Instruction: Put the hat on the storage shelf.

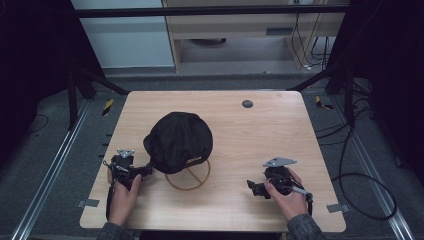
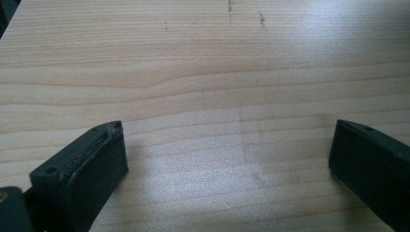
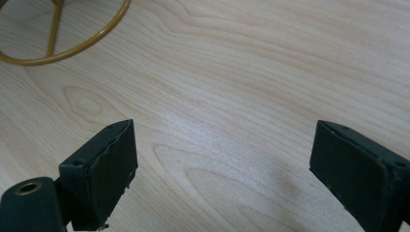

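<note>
**Both tongs wide and empty, cap sits on ring stand mid-worktop**

- Black fabric baseball cap (image 1: 178, 140) sits left of centre on the light wood-grain worktop (image 1: 260, 135). It rests on a thin brass-coloured wire ring stand (image 1: 189, 179); the ring's near arc and a spoke stick out from under the cap's near edge.
- Left tongs (image 1: 142, 171): held in the person's left hand (image 1: 123, 196) at the near-left of the worktop, tips pointing right, just beside the cap's near-left edge. High view can't confirm touching or a small gap. Left gripper view: jaws spread wide, bare wood between them, nothing gripped. Cap is not in that frame.
- Right tongs (image 1: 253, 188): held in the right hand (image 1: 286, 199) at the near-right, tips pointing left toward the ring stand, well apart from it. Right gripper view: jaws spread wide, bare wood between, nothing held. An arc of the ring stand (image 3: 72, 46) plus one spoke shows at the upper left of that frame, clear of both jaws.
- Grey three-cornered plates sit on top of both units; dark sleeves enter from the bottom edge of the high view.
- Small dark round disc (image 1: 247, 104) near the far edge of the worktop, right of centre, well apart from the cap.
- Loose black cable (image 1: 367, 192) loops on the grey floor to the right of the worktop.
</note>
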`<state>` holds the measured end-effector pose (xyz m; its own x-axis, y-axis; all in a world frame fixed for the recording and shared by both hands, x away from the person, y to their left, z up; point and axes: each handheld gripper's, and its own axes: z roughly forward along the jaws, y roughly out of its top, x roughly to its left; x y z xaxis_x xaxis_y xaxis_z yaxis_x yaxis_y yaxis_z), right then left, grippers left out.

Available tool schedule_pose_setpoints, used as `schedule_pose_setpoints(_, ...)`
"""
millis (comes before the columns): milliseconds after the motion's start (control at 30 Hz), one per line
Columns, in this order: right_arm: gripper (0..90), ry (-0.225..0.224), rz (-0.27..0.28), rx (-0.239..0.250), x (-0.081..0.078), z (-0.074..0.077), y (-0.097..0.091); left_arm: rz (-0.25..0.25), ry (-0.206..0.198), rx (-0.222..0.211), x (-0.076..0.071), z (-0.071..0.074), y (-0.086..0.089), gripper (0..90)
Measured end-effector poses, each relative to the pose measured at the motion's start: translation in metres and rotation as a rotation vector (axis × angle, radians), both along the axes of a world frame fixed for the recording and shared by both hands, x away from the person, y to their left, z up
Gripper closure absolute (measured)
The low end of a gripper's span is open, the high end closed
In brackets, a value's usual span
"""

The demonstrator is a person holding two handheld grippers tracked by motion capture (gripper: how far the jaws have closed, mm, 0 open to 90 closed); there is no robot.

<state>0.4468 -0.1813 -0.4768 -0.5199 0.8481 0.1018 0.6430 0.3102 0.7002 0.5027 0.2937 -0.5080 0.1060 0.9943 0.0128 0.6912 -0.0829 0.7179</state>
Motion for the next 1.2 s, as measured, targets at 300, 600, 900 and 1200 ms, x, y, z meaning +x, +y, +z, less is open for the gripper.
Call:
schedule_pose_setpoints(300,10.2,0.014,-0.009,0.005,0.000,-0.017,0.006,-0.003,0.000,-0.002,0.000,0.000,0.001,0.0)
schedule_pose_setpoints(600,10.1,0.007,-0.038,0.023,0.007,-0.025,0.011,0.004,0.003,0.002,0.001,0.000,0.005,0.0)
schedule_pose_setpoints(900,8.1,-0.036,-0.057,-0.001,0.011,-0.030,0.017,0.020,0.004,0.002,0.001,0.000,0.010,0.0)
schedule_pose_setpoints(1200,6.0,-0.086,-0.063,-0.061,0.010,-0.035,0.025,0.022,0.003,0.002,0.001,0.000,0.010,0.0)
